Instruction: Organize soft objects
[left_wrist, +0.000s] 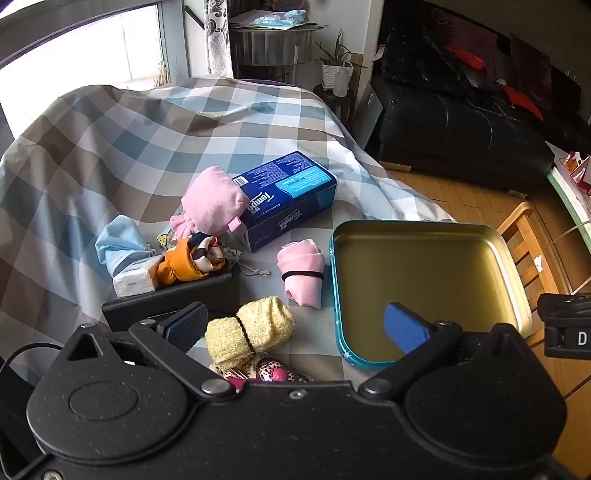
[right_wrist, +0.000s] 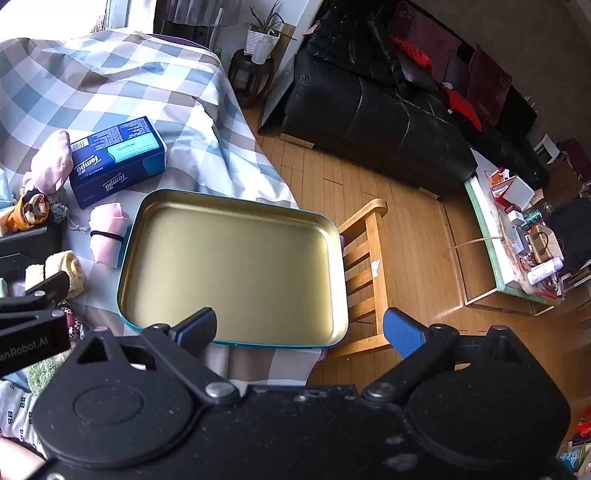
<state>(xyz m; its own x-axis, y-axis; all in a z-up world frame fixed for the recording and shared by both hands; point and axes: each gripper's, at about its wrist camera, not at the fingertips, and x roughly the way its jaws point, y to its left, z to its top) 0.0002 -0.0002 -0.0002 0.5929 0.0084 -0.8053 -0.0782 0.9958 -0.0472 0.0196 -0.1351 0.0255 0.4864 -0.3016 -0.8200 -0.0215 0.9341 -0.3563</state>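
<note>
Both claws hang released and grasp nothing: left claw (left_wrist: 297, 326) above the yellow roll (left_wrist: 249, 328), right claw (right_wrist: 300, 328) over the tin tray's (right_wrist: 334, 229) near rim. Best, I judge, to drop the left pads astride the roll's banded waist, squeeze gently, then lift it clear of the pink roll (left_wrist: 301, 273) into the tray.

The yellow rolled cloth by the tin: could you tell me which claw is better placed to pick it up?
Probably left: the left claw hangs open with the yellow rolled cloth between its fingers, whereas the right claw hangs open over the tin.
</note>
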